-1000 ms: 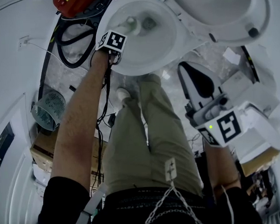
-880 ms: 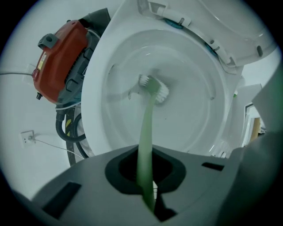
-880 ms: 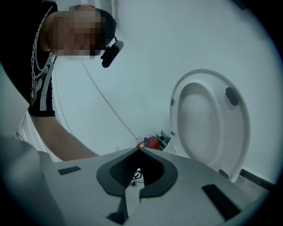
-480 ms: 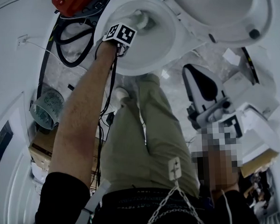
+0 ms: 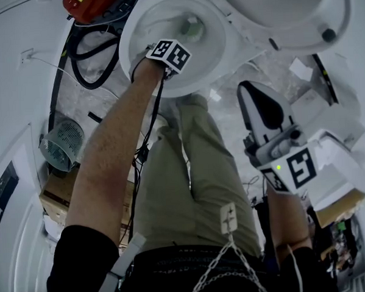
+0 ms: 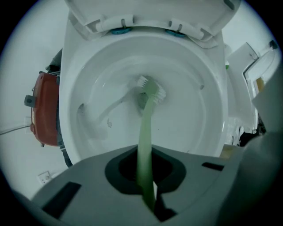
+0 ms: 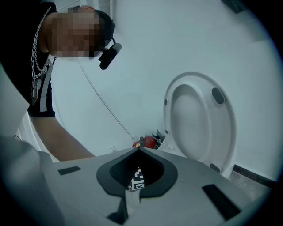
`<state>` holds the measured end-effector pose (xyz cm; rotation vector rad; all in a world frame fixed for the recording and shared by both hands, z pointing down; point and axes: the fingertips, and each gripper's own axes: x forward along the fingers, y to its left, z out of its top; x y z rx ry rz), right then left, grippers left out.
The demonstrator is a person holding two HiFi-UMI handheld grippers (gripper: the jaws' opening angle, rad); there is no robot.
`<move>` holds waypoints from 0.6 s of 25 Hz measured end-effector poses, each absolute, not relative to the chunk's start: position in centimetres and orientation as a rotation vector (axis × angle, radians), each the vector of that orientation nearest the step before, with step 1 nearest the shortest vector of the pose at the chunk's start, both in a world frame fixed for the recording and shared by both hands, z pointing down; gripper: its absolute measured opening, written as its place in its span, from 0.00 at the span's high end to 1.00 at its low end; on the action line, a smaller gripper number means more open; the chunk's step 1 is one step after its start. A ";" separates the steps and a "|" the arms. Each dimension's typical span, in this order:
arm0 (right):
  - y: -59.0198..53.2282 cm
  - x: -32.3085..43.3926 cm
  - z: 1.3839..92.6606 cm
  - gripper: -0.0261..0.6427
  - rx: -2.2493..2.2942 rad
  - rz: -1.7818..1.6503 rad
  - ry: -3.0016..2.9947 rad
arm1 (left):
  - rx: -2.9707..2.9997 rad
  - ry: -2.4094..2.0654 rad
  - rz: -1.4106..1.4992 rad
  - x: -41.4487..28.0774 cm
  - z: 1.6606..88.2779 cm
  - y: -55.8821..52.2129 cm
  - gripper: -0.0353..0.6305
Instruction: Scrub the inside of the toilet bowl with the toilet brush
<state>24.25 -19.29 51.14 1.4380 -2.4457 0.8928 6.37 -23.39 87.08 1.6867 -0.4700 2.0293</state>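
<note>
The white toilet bowl (image 5: 133, 29) lies at the top of the head view, its lid (image 5: 285, 9) raised. My left gripper (image 5: 170, 54) hangs over the bowl's near rim, shut on the pale green handle of the toilet brush (image 6: 145, 137). In the left gripper view the brush's white bristle head (image 6: 150, 90) rests against the bowl's inner wall (image 6: 185, 119) near the drain. My right gripper (image 5: 256, 102) is held off to the right, away from the bowl, jaws shut with nothing between them. The right gripper view looks past its jaws (image 7: 137, 176) at the raised lid (image 7: 199, 121).
A red device (image 5: 93, 5) and black hoses (image 5: 89, 55) sit left of the bowl. A round wire fan (image 5: 61, 145) and a cardboard box (image 5: 54, 198) lie at the left. White boxes (image 5: 328, 122) stand at the right. The person's trouser leg (image 5: 190, 172) fills the middle.
My left gripper has swung to the right across the bowl's near rim, carrying the brush head with it. The right gripper has hardly moved.
</note>
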 end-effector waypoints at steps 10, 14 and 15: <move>-18.6 21.2 49.7 0.97 1.420 0.876 -2.484 | 1.756 -0.298 2.154 5.4 86.3 -19.4 0.95; -18.2 20.3 49.3 0.97 1.424 0.868 -2.491 | 1.801 -0.218 2.259 4.7 86.0 -18.5 0.95; -18.0 20.1 49.3 0.97 1.423 0.873 -2.490 | 1.807 -0.209 2.272 4.6 85.9 -18.3 0.95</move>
